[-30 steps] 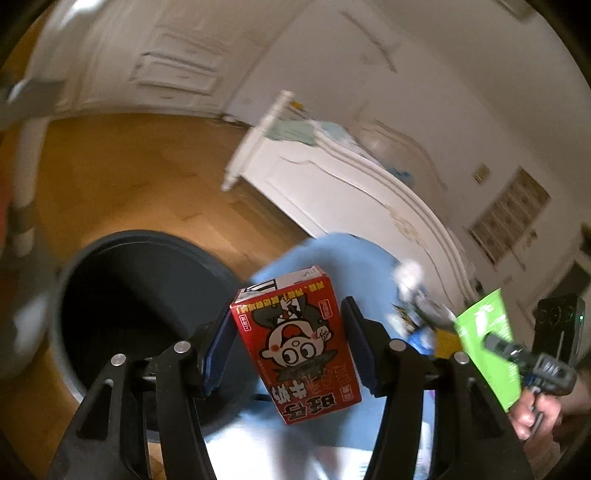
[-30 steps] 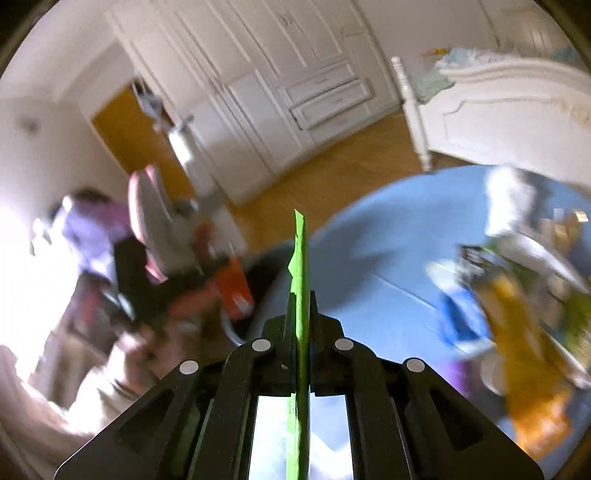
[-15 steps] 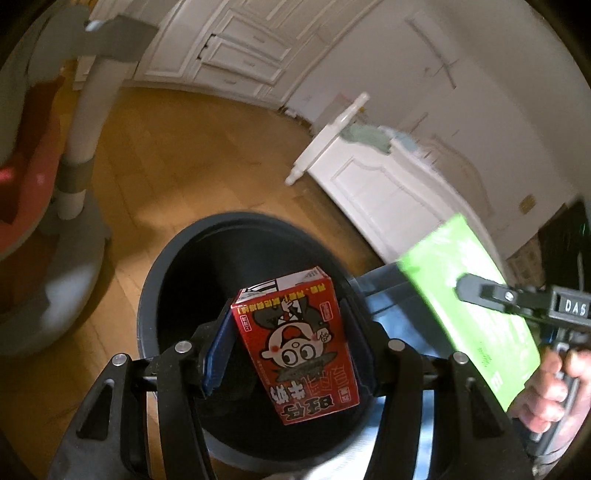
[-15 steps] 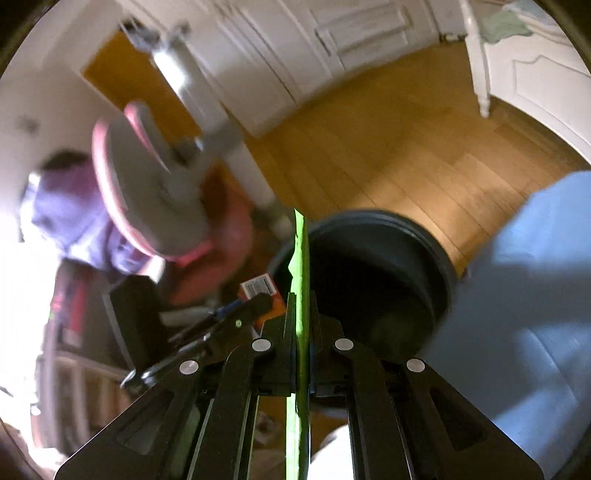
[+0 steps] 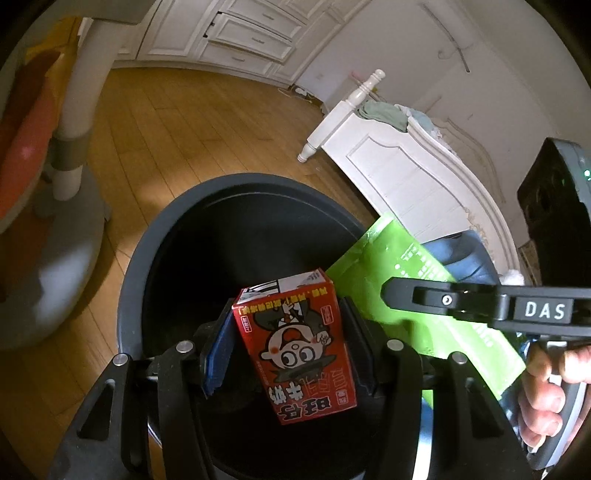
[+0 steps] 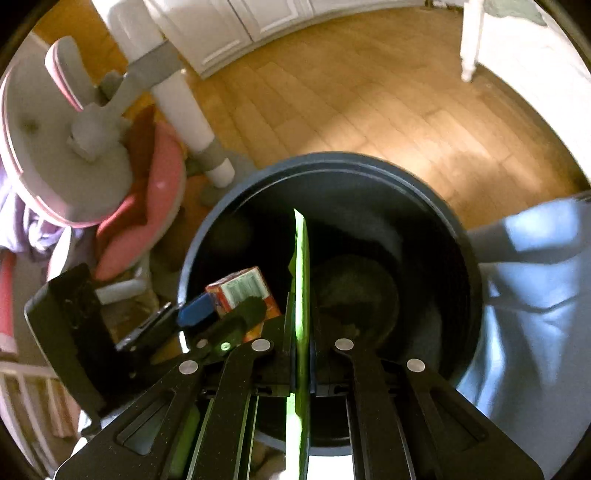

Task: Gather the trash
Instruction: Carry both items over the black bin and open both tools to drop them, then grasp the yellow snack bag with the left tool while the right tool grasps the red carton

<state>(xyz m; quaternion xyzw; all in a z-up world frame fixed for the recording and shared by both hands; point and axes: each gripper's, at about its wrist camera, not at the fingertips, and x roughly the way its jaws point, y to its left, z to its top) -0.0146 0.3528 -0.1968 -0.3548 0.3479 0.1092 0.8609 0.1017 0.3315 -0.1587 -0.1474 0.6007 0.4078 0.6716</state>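
My left gripper (image 5: 291, 354) is shut on a red milk carton (image 5: 297, 347) with a cartoon face and holds it over the open mouth of a dark round trash bin (image 5: 159, 229). My right gripper (image 6: 301, 325) is shut on a flat green packet (image 6: 301, 273), seen edge-on, also held over the bin (image 6: 436, 199). In the left wrist view the green packet (image 5: 402, 273) and the right gripper (image 5: 391, 295) hang just right of the carton. In the right wrist view the carton (image 6: 242, 290) and the left gripper (image 6: 218, 310) sit at the bin's left rim.
The bin stands on a wooden floor (image 5: 166, 122). A pink and grey chair (image 6: 74, 140) is to its left. A blue-covered table edge (image 6: 535, 280) is on its right. A white bed frame (image 5: 399, 162) and white cupboards (image 5: 251, 33) lie beyond.
Both grippers have swung from the blue table to above the bin, still holding the carton and the green packet. The right gripper has come close beside the left one.
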